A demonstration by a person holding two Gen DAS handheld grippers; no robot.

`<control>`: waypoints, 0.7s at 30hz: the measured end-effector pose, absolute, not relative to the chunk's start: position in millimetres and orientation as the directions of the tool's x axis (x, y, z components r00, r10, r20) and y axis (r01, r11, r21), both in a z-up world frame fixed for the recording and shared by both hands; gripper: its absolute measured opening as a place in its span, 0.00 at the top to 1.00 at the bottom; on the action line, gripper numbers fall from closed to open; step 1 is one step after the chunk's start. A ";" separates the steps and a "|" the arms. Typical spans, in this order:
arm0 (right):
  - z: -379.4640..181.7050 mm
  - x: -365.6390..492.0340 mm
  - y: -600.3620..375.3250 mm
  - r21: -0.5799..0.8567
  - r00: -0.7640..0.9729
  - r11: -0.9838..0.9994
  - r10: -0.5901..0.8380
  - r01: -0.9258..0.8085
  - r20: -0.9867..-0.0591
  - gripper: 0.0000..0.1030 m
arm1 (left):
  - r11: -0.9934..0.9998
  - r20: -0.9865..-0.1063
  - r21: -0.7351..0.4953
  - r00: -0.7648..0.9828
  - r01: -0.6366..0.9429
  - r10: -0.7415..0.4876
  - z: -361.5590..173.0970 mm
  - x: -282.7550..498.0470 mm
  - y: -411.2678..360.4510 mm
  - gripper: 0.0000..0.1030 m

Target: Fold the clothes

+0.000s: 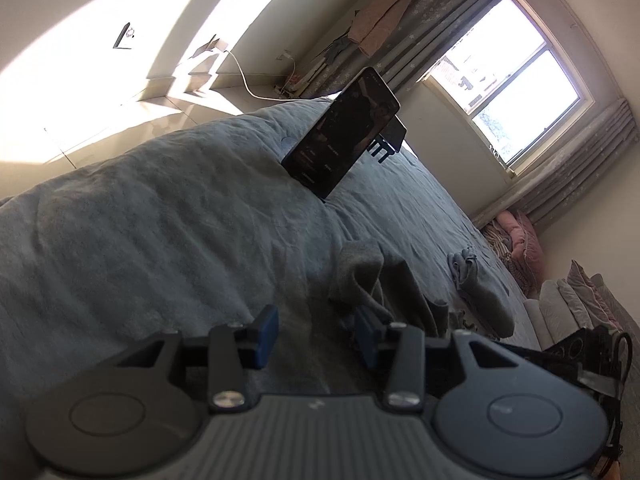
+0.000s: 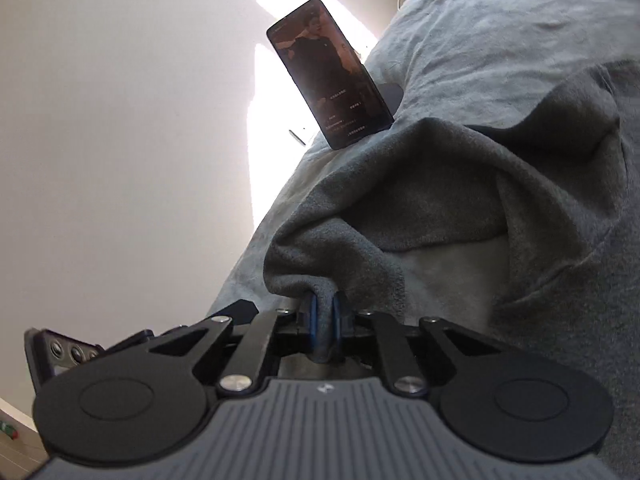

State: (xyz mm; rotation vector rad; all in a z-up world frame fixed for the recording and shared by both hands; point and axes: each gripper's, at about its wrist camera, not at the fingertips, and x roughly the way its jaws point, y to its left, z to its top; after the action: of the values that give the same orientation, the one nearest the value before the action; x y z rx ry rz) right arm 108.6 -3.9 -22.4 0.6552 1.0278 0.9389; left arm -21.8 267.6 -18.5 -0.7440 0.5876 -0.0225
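So the right gripper (image 2: pixel 325 318) has its blue fingers (image 2: pixel 311 320) pinched tight on a bunched edge of the grey garment (image 2: pixel 460 208), and the fabric is lifted up into a fold right at the tips. From that pinch the grey cloth spreads away up and to the right across the bed (image 2: pixel 500 40), humped and creased, with a paler inner side showing under the raised flap. Hard to call a clean long axis since it's so rumpled, but the bulk runs from the gripper toward the far right of the view.

The left gripper (image 1: pixel 316 330) is spread wide with nothing between its fingers (image 1: pixel 267 330), hanging over the blue-grey bedcover. In its view the garment (image 1: pixel 368 276) sits just past the tips, standing up in loose peaks and trailing off to the right.

A phone (image 1: pixel 344 132) is propped upright on the bed behind the clothing, screen lit, leaning back a bit. There's a smaller pale crumpled piece of cloth (image 1: pixel 464 266) further right on the bed, well apart from the left gripper. Window (image 1: pixel 520 76) and curtains in the back.
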 end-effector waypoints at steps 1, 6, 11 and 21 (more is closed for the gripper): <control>-27.5 114.2 -10.3 0.864 0.195 0.423 0.904 -0.274 -0.381 0.89 | 0.733 -0.480 -0.661 0.840 -0.158 -0.253 -19.2 -20.9 266.0 0.59; -42.6 122.0 -19.8 0.953 0.146 0.279 0.954 -0.115 -0.262 0.89 | 0.690 -0.413 -0.723 0.828 -0.045 -0.379 -21.6 -15.9 253.3 0.59; -44.9 121.9 -12.2 0.973 0.103 0.222 0.971 -0.058 -0.216 0.89 | 0.645 -0.362 -0.763 0.846 -0.028 -0.392 -25.7 -16.4 254.1 0.62; -58.9 127.3 -9.8 0.981 0.092 0.168 0.980 0.095 -0.177 0.84 | 0.538 -0.288 -0.842 0.872 -0.033 -0.397 -34.8 -17.5 266.8 0.92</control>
State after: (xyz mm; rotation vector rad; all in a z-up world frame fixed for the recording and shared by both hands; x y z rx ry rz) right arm 127.3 -9.8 -58.9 1.1869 1.2748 0.9660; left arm -17.5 266.8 -34.8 -0.9881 0.4841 -0.2264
